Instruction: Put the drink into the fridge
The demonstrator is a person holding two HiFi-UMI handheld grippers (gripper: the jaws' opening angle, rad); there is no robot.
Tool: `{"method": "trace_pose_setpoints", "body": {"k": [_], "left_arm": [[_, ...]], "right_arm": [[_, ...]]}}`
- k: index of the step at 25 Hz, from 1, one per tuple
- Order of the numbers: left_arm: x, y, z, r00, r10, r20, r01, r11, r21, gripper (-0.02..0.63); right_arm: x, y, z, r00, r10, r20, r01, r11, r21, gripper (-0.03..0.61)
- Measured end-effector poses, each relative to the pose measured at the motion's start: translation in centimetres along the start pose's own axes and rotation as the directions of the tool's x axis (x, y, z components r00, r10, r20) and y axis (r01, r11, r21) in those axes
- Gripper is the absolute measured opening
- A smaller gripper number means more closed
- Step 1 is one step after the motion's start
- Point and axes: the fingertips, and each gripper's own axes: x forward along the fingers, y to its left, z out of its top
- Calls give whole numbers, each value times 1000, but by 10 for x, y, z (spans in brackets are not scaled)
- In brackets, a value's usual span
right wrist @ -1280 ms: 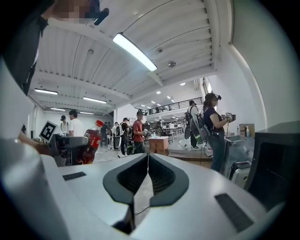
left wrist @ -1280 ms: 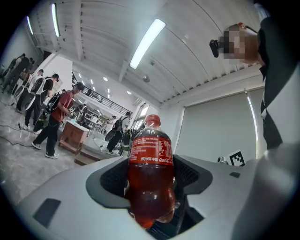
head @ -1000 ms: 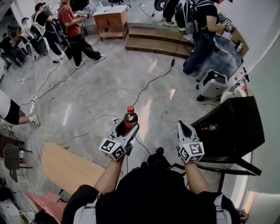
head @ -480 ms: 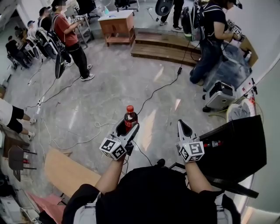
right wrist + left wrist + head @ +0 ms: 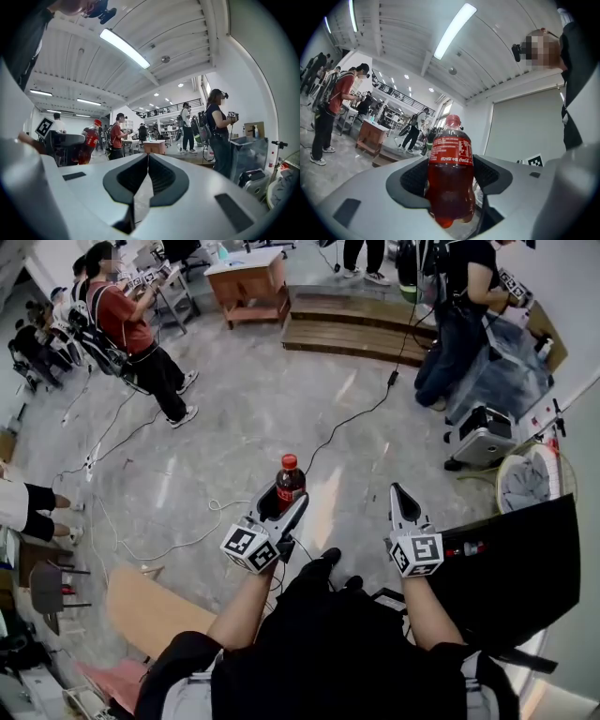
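Note:
A dark cola bottle (image 5: 288,486) with a red cap and red label stands upright between the jaws of my left gripper (image 5: 279,506), which is shut on it. In the left gripper view the cola bottle (image 5: 451,172) fills the gap of the left gripper (image 5: 451,180). My right gripper (image 5: 402,501) is held beside it, jaws closed together with nothing between them; the right gripper (image 5: 146,176) shows the same close up. A small black fridge (image 5: 514,563) stands at the right, just beyond the right gripper.
Cables (image 5: 169,540) trail across the grey floor ahead. A wooden board (image 5: 155,610) lies at lower left. People stand at the far left (image 5: 127,329) and far right (image 5: 464,306). Wooden steps (image 5: 361,329) and a table (image 5: 248,277) are at the back. A white basket (image 5: 532,479) sits behind the fridge.
The view has turned and shifted, so the floor and people slid across the picture. Both grippers hold the same pose, the bottle still clamped in the left.

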Motion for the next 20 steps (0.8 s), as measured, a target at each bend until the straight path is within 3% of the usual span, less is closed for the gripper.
{"method": "trace_pose_setpoints", "body": {"k": [6, 11, 15, 20], "left_arm": [[49, 18, 1, 989, -136, -62, 136, 991, 9, 310], [100, 13, 5, 955, -273, -112, 275, 961, -3, 311], [151, -18, -11, 893, -424, -147, 426, 905, -23, 310], [207, -85, -47, 764, -611, -206, 606, 790, -96, 310]], "right_arm": [[21, -13, 6, 996, -92, 4, 92, 996, 21, 21], [14, -44, 21, 965, -263, 15, 263, 965, 1, 21], [-15, -81, 23, 915, -402, 17, 402, 916, -7, 21], [-77, -122, 12, 805, -594, -1, 594, 805, 1, 21]]}}
